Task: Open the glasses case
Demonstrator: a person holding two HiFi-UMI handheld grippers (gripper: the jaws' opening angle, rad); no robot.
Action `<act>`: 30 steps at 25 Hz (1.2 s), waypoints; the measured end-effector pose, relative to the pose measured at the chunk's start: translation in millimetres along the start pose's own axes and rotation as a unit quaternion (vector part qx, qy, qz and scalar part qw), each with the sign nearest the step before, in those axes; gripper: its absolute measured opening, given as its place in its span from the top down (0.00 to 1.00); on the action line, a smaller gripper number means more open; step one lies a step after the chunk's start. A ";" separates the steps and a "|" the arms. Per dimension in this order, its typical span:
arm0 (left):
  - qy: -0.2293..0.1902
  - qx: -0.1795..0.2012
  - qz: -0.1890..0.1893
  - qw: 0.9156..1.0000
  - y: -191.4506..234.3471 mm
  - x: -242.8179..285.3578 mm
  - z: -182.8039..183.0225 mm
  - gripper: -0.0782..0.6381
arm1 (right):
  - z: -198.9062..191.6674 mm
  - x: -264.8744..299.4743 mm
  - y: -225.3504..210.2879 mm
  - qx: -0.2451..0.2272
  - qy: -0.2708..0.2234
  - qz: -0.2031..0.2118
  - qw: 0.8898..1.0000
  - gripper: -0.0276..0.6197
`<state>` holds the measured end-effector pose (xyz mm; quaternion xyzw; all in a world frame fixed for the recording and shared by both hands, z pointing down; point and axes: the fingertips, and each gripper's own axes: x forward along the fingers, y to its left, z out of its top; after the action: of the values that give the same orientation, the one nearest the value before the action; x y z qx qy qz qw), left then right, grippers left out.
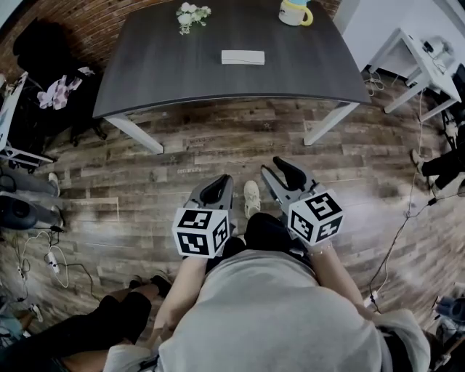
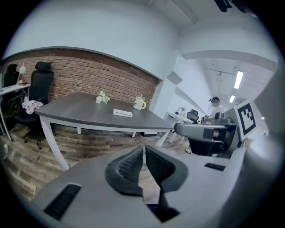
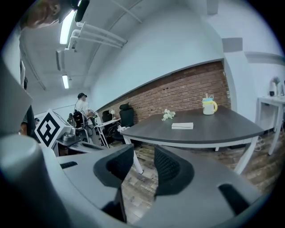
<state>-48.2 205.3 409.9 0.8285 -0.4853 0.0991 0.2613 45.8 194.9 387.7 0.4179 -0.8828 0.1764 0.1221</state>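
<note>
Head view: case (image 1: 243, 57) lies flat on table (image 1: 167, 65), well apart from left gripper (image 1: 216, 190) and right gripper (image 1: 288, 173), both over floor.
Left gripper view: jaws nearly together, nothing between.
Right gripper view: jaws partly apart, empty.

Dark, matt, smooth top on the surface (image 1: 182, 65) at upper middle; painted white legs (image 1: 138, 134). Weathered wood planks, rough-grained, across the floor (image 1: 182, 160). Rough red brick on the wall (image 2: 89, 75). Pale, matt glasses case (image 1: 243, 57); glossy mug (image 1: 296, 12). Matt grey plastic on left tongs (image 1: 216, 190) and right tongs (image 1: 288, 173), with black ribbed pads (image 2: 127, 167). Soft grey cloth shirt (image 1: 276, 320) at bottom.
</note>
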 end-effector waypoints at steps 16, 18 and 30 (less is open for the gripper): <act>-0.004 0.002 0.050 0.999 61.1 140.2 110.9 0.84 | 87.7 100.8 -135.7 0.002 -0.011 0.021 1.000 0.73; -0.001 0.001 0.051 0.999 62.4 154.2 118.9 0.84 | 91.4 108.3 -148.4 0.007 -0.007 0.023 1.000 0.73; 0.024 -0.028 0.081 0.996 81.6 177.4 114.2 0.84 | 94.4 130.3 -184.5 0.018 0.012 0.027 0.999 0.73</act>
<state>-37.9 -20.7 415.1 0.7763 -0.5470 0.1261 0.2867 102.6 -43.3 387.9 0.3944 -0.8887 0.2006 0.1203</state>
